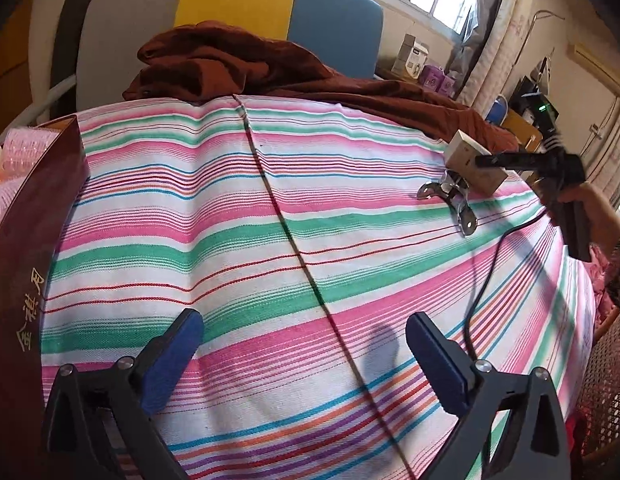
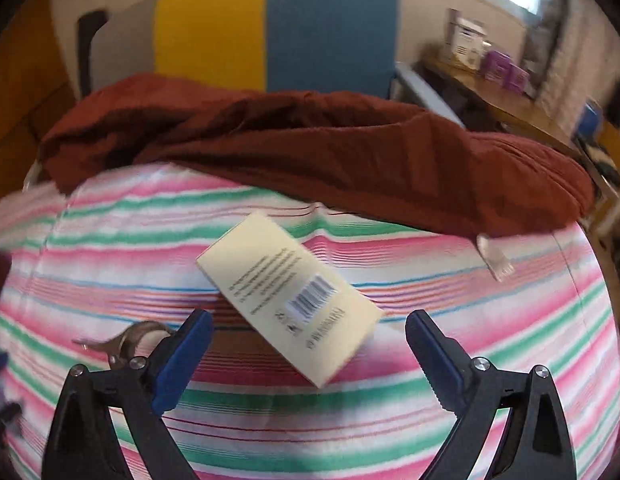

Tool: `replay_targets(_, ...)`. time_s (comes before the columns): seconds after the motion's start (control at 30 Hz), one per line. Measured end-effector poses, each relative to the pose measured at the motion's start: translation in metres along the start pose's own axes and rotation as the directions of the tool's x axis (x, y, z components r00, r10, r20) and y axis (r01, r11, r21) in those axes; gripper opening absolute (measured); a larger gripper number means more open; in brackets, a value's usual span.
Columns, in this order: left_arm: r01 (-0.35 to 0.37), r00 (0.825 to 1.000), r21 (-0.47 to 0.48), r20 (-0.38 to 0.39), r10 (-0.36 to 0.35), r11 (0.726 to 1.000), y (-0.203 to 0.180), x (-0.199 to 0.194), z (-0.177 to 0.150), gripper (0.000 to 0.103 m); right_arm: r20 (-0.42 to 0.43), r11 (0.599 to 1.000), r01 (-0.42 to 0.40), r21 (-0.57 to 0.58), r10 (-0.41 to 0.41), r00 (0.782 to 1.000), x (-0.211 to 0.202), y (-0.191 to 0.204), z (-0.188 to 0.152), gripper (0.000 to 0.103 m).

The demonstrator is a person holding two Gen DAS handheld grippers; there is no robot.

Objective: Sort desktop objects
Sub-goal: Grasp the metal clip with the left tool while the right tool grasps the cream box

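We hold our left gripper (image 1: 303, 354) over the pink, green and white striped cloth (image 1: 237, 208), and its blue tongs stand wide apart with nothing between them. Our right gripper (image 2: 307, 354) has its tongs wide apart too. They hang just over the flat cream cardboard box (image 2: 287, 296) but do not squeeze it.

The box still lies on the cloth, and the shiny silver metal clip (image 1: 450, 200) lies just beside it. So we think these two things are still left to sort. At the left edge stands a dark red box with gold writing (image 1: 25, 240), with pink things (image 1: 25, 140) inside, so some sorting may be done.

The cream box has a barcode and small print, too blurry to read. The gold writing looks Chinese; we cannot read it for sure.
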State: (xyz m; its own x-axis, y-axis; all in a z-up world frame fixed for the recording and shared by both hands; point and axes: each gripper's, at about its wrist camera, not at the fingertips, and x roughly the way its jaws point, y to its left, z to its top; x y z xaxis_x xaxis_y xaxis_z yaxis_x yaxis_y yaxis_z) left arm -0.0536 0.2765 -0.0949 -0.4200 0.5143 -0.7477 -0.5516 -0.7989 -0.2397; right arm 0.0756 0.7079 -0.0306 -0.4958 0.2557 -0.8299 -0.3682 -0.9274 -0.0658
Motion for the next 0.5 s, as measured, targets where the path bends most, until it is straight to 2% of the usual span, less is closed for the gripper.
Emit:
replay_targets(0.07,0.006,1.000,-0.004,0.002,-0.006,1.000,0.001,0.000,0.000,0.103,-0.035,1.000,-0.005,-0.026,0.004,0.999,0.012,0.001,0.000,0.090)
replay_targets(0.1,0.007,1.000,-0.005,0.003,-0.007,1.000,0.001,0.000,0.000,0.103,-0.063,1.000,-0.018,-0.020,0.017,0.998,0.017,0.001,0.000,0.077)
replay_targets(0.13,0.009,1.000,-0.007,0.004,-0.009,1.000,0.001,0.000,0.000,0.103,-0.082,1.000,-0.029,-0.006,0.029,0.996,0.019,0.001,0.000,0.069)
replay_targets(0.23,0.013,1.000,-0.011,0.006,-0.013,1.000,0.001,0.000,0.000,0.103,-0.109,0.998,-0.066,0.020,0.068,0.992,0.018,0.006,-0.002,0.057)
replay_targets(0.33,0.013,1.000,-0.010,0.005,-0.013,1.000,0.001,-0.001,0.000,0.103,-0.151,0.998,-0.055,0.036,0.060,0.987,0.010,0.012,-0.009,0.053)
replay_targets(0.4,0.007,1.000,-0.006,0.001,-0.007,1.000,0.001,0.000,0.000,0.103,-0.209,0.997,-0.028,0.069,0.042,0.977,0.007,0.012,-0.019,0.052)
replay_targets(0.5,-0.030,0.999,0.017,-0.015,0.030,0.999,-0.005,0.002,0.001,0.102,-0.275,0.985,0.009,0.170,0.039,0.961,-0.005,0.002,-0.042,0.052)
